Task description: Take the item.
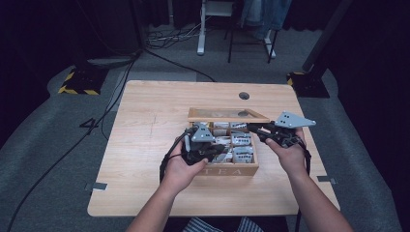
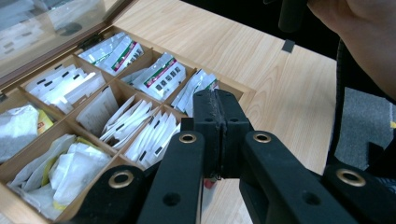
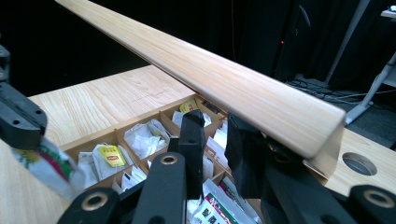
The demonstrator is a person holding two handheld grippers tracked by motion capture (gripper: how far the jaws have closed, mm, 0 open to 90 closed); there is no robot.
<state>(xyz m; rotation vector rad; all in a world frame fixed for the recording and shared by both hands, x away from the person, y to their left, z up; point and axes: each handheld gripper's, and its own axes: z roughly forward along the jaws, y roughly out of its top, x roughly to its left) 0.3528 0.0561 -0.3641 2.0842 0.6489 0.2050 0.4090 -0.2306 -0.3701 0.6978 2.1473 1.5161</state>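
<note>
A wooden tea box marked TEA stands open mid-table, its glass lid raised. Its compartments hold several white tea bags. My left gripper hovers over the box's front part, jaws pressed together. The right gripper view shows it shut on a red-and-green printed tea bag that hangs below its jaws. My right gripper is at the box's right side, open, with nothing between its fingers. The lid's wooden frame runs just above its right jaw.
The box sits on a light wooden table with a round cable hole behind the lid. Cables, a chair and stand legs are on the grey floor beyond. A hand is at the upper right of the left gripper view.
</note>
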